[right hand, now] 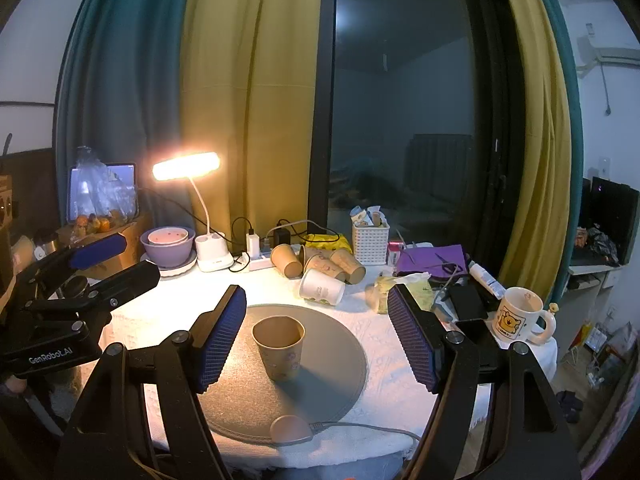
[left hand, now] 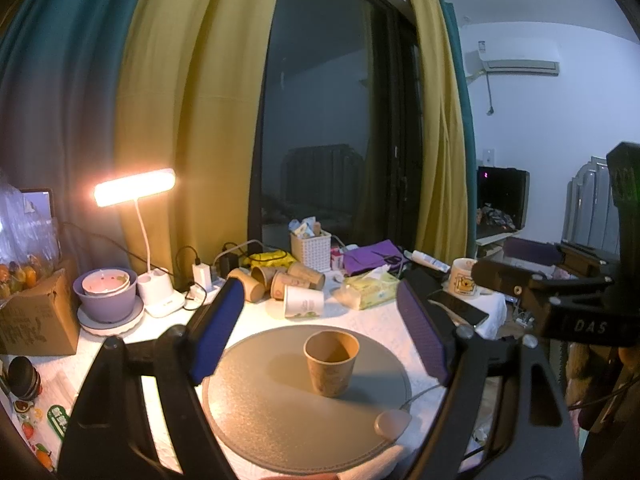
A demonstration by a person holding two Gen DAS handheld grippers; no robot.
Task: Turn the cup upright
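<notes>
A brown paper cup stands upright, mouth up, on the round grey mat. It also shows in the right wrist view on the same mat. My left gripper is open and empty, its blue pads wide apart on either side of the cup and above it. My right gripper is open and empty, held back from the cup. The left gripper's body shows at the left of the right wrist view. The right gripper's body shows at the right of the left wrist view.
Several paper cups lie on their sides behind the mat. A lit desk lamp, purple bowls, a white basket, a tissue pack, a phone and a bear mug crowd the table. A cable puck sits at the mat's front edge.
</notes>
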